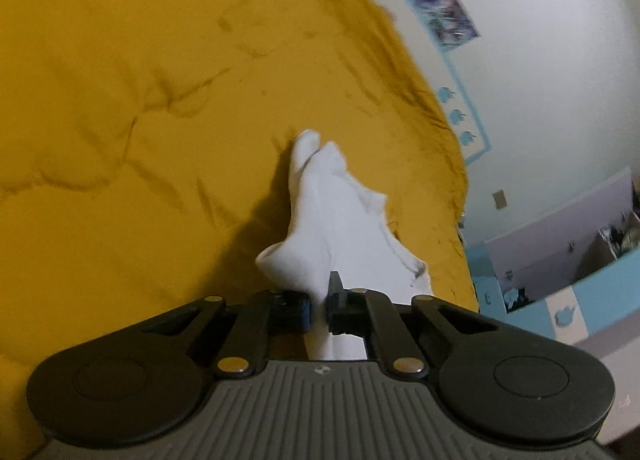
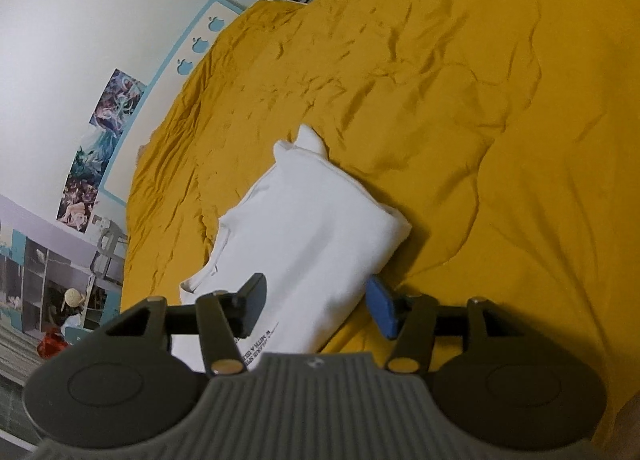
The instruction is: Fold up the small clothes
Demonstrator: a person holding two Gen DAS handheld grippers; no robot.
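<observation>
1. Right wrist view: white garment (image 2: 304, 228) lies folded on yellow bedspread (image 2: 480, 120), long axis running up and away from right gripper (image 2: 316, 300); jaws spread, straddling near end, not pressing.
2. Left wrist view: left gripper (image 1: 318, 302) clamped on garment's near edge, cloth stretching away ahead.

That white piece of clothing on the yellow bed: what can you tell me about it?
The white garment looks like soft cotton, folded into a rough oblong lying on the wrinkled mustard-yellow bedcover. Small black print shows near its closest edge, and a hemmed opening sits at one side. The left claw is pinched shut on its near end, bunching the cloth there. The right claw stands open, one finger on either side, not pressing it.
</observation>
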